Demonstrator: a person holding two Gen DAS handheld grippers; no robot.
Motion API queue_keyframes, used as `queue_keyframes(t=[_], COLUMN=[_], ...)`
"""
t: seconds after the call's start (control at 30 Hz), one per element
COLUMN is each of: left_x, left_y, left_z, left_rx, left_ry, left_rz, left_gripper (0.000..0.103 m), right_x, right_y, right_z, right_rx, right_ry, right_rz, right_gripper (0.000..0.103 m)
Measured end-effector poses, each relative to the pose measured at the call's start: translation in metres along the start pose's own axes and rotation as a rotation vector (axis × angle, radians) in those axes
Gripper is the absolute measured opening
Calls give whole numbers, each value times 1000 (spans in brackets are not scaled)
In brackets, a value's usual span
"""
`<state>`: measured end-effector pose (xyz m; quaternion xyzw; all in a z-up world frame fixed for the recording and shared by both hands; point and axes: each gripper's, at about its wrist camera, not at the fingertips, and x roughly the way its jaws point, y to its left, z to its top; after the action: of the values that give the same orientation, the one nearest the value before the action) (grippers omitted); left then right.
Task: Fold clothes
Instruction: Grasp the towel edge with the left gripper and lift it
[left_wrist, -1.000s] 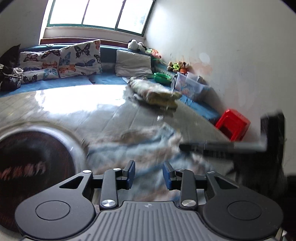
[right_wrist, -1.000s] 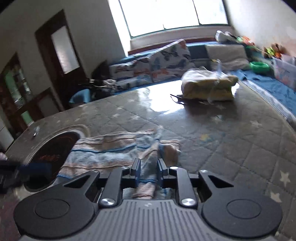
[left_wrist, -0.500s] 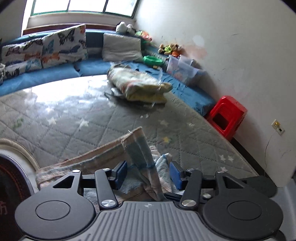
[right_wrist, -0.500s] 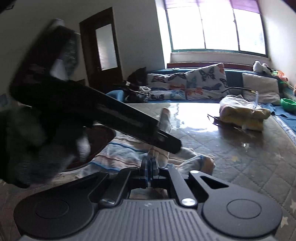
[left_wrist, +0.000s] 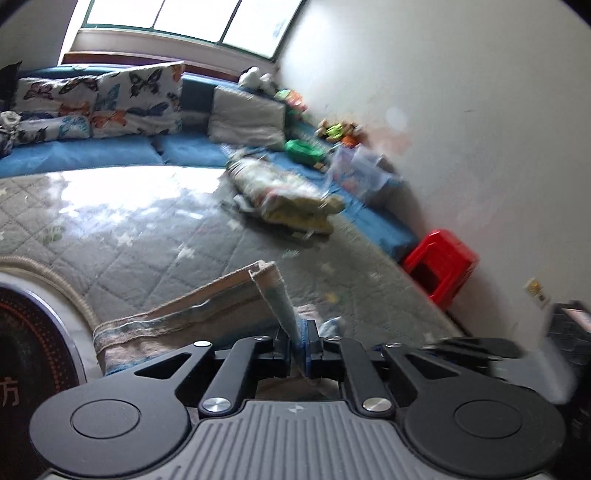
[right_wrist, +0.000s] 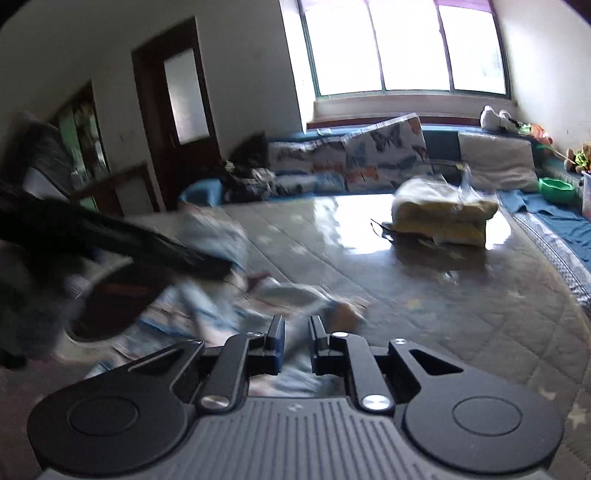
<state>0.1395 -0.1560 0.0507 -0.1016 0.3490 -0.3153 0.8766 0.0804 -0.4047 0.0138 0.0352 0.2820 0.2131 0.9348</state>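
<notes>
- The left gripper (left_wrist: 298, 341) is pinching a fold of the striped cloth (left_wrist: 207, 306); its jaws are closed on the fabric, and a narrow band of it is rising upward from between the blue pads (left_wrist: 304, 347).
- The striped cloth, pale with blue bands, is lying on the quilted mat (left_wrist: 155, 236); one edge is standing lifted in a ridge, while the rest is spreading leftward toward a round dark rug (left_wrist: 33, 354).
- A red character resembling "方" is showing at the rug's left margin; the other red markings around it are too blurred to read.
- The right gripper (right_wrist: 296, 338) is hovering just above the cloth (right_wrist: 236, 295) with a gap between its jaws; they are parted and nothing is sitting between them.
- In the right wrist view, a dark blurred bar, the other tool (right_wrist: 122, 240), is crossing the left side above the rumpled fabric.
- A yellow bundle in clear plastic (right_wrist: 443, 214) is resting farther back on the mat, well apart from the cloth.
- Butterfly-print cushions (left_wrist: 136, 99) are leaning along the blue bench beneath the window.
- A red stool (left_wrist: 441, 267) is standing by the white wall, beside the mat's edge.
- A small emblem is sitting on each gripper's grey ribbed body, too small to read.
</notes>
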Motion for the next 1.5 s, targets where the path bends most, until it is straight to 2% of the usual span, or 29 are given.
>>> queue_keyframes(t=[0.07,0.2,0.4,0.57,0.77,0.97,1.1,1.13,1.23,1.4,1.5], left_x=[-9,-20,-39,-41,-38,-42,-44,-44,-46,-49,-49], left_y=[3,13,28,31,28,28,29,29,30,30,30], left_z=[1,2,-4,-12,-15,-18,-20,-21,-23,-26,-27], left_rx=[-4,-26,-78,-91,-83,-75,-77,-79,-84,-84,-88], left_ry=[-16,-28,-49,-33,-29,-39,-40,-41,-42,-46,-48], left_rz=[-32,-43,-98,-96,-96,-95,-96,-96,-96,-96,-98], left_gripper=[7,7,7,7,7,7,7,7,7,7,7], right_x=[3,9,18,23,45,79,82,83,82,61,65], right_y=[-8,-7,0,-1,15,24,28,29,30,32,35], right_z=[2,6,7,14,35,36,33,33,32,44,48], right_rx=[19,-6,-48,-55,-140,-167,-180,-184,-177,-153,-152], right_ry=[16,39,59,88,165,274,272,271,257,155,140], right_rz=[3,20,13,36,145,150,133,129,134,181,189], right_gripper=[13,12,12,13,16,19,17,11,5,4,4])
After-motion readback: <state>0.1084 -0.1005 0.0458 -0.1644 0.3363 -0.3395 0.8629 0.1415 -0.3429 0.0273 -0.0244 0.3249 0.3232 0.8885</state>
